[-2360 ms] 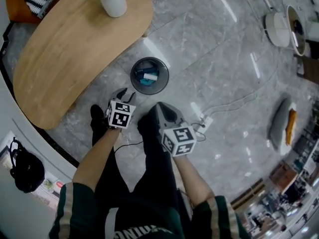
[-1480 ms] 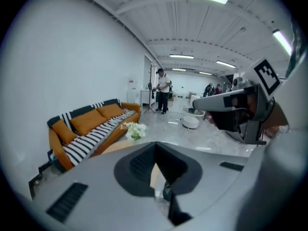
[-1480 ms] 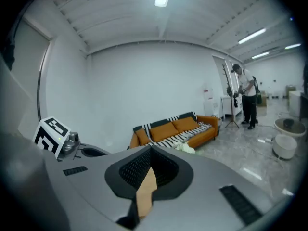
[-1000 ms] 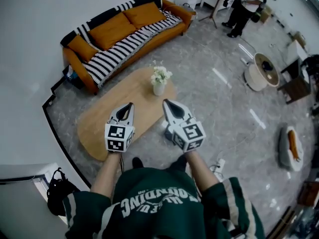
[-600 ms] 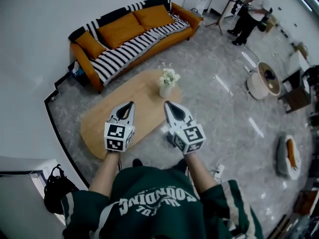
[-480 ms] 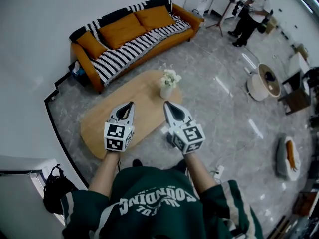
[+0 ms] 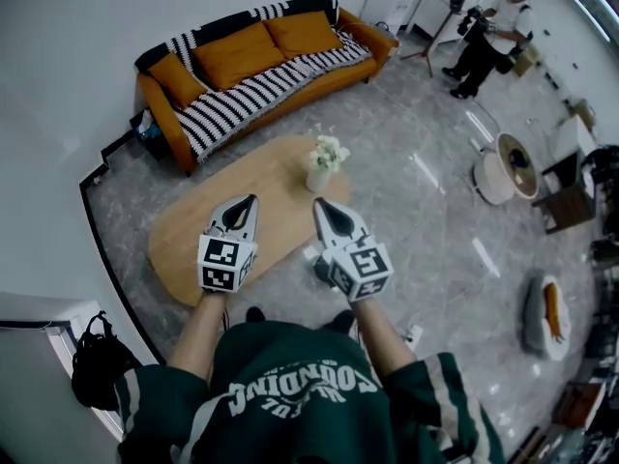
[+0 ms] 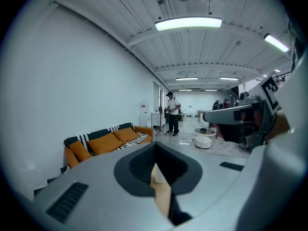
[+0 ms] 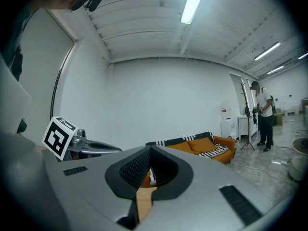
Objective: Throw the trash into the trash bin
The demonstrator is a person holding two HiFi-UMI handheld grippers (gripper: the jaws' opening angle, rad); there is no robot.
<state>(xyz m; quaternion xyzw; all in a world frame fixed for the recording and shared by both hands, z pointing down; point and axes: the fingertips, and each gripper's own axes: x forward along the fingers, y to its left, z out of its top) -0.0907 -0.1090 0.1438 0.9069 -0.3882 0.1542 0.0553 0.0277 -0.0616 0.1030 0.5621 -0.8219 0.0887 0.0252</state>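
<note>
Scanning the room is my reading of the step: the head view takes in the grey floor (image 7: 426, 211), with the sofa (image 7: 256, 61) along the far wall and the oval table (image 7: 242, 211) between it and the person holding the grippers. A second person (image 7: 488, 27) stands far off at the back. A vase (image 7: 319, 177) of flowers sits at the table's right end; the rest of the top shows bare wood.

No trash shows on the table or the floor, and neither gripper carries any. The bin is not plainly in view. A dark shape (image 7: 322, 272) just off the table's near edge, mostly hidden behind the right gripper, may be it, but I cannot tell.

Both grippers are held level over the table's near edge, side by side and apart. The left gripper (image 7: 250, 201) has its jaws together with nothing between them, and so does the right gripper (image 7: 319, 206).

Either the throw is done or another piece has to be found. The next move calls for spotting trash, lowering one gripper to it and parting its jaws first.
</note>
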